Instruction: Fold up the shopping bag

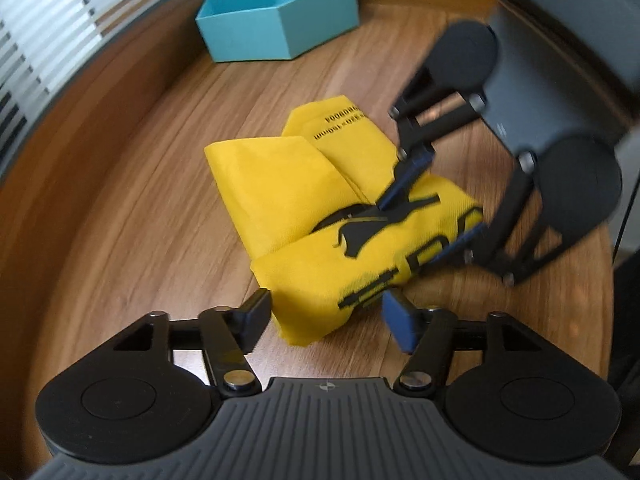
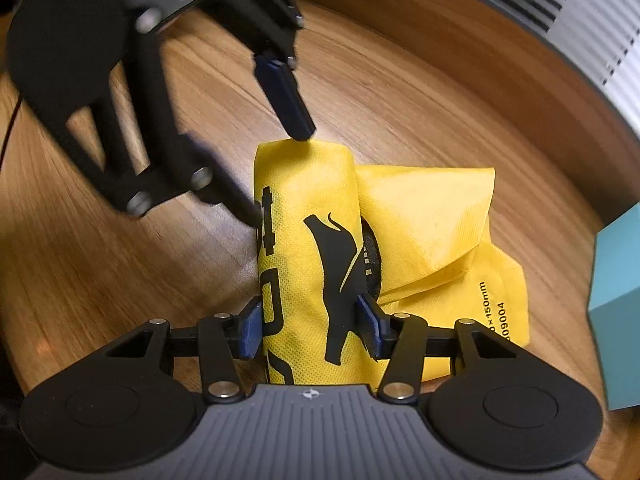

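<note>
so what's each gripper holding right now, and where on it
The right gripper clamps the yellow bag across one end of its folded roll. The left gripper is open around the other end, holding nothing.

Black linkage claw [image 2: 310, 326], blue pads [image 2: 251, 330], silver screws, ribbed grey housing.

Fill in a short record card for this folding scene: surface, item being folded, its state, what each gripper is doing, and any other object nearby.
surface: wooden table
item: yellow shopping bag with black print
state: partly folded into a thick bundle, one flap lying loose to the side
right gripper: jaws closed on the folded band of the bag
left gripper: jaws open, straddling the bag's near end, pads not pressing it
other object: teal open box, set apart beyond the bag
</note>
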`<state>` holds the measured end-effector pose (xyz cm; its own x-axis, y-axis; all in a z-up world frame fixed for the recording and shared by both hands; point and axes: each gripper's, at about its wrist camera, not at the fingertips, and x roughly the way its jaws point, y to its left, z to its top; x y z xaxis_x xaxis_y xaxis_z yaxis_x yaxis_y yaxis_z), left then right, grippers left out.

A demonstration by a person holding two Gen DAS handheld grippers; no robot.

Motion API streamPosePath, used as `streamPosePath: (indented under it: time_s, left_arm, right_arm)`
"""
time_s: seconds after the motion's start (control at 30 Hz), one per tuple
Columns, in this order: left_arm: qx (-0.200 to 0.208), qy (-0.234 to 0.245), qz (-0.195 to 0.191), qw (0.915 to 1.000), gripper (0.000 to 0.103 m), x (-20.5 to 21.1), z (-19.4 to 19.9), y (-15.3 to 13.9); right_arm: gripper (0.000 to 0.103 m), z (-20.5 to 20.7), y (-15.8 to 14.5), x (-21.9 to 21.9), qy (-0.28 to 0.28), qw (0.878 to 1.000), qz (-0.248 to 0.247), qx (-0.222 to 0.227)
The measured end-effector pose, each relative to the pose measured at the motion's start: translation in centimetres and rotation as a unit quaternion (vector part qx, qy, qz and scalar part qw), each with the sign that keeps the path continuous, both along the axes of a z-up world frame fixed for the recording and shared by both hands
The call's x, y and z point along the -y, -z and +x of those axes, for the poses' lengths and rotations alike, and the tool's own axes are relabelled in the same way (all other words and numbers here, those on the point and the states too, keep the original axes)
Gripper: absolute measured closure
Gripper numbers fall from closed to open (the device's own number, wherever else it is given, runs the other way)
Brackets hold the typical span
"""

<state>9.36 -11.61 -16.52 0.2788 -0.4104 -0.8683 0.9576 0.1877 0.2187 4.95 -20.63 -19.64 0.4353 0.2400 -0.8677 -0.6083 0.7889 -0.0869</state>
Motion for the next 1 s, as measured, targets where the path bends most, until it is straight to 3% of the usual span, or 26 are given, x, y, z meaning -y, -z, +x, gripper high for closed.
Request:
streamPosePath:
  time_s: [0.17, 0.27, 0.47, 0.63, 1.0]
  left_arm:
    - [0.049, 0.041, 0.033, 0.9974, 0.037, 0.2, -0.6, 0.5]
    - [0.055, 0.065, 0.042, 0.9955, 0.036, 0.3, -0.6, 0.6]
    - [0.08, 0.069, 0.041, 0.9936, 0.033, 1.2, -0.5, 0.6]
    - [0.11, 0.121, 0.066, 0.9843, 0.032, 0.8, -2.7, 1.4]
    - [0.095, 0.158, 0.08, 0.9795, 0.029, -2.3, -5.3, 1.4]
  right_arm:
    - [0.047, 0.9, -0.5, 1.0, -0.006, 0.999, 0.03, -0.025]
    - [0.047, 1.7, -0.7, 2.0, -0.011, 0.998, 0.045, -0.039]
    - [0.047, 3.8, -0.4, 3.7, -0.027, 0.995, 0.072, -0.068]
    - [0.047, 4.3, -0.5, 4.1, -0.045, 0.991, 0.086, -0.089]
    - [0.047, 3.6, 0.2, 2.7, -0.112, 0.975, 0.125, -0.148]
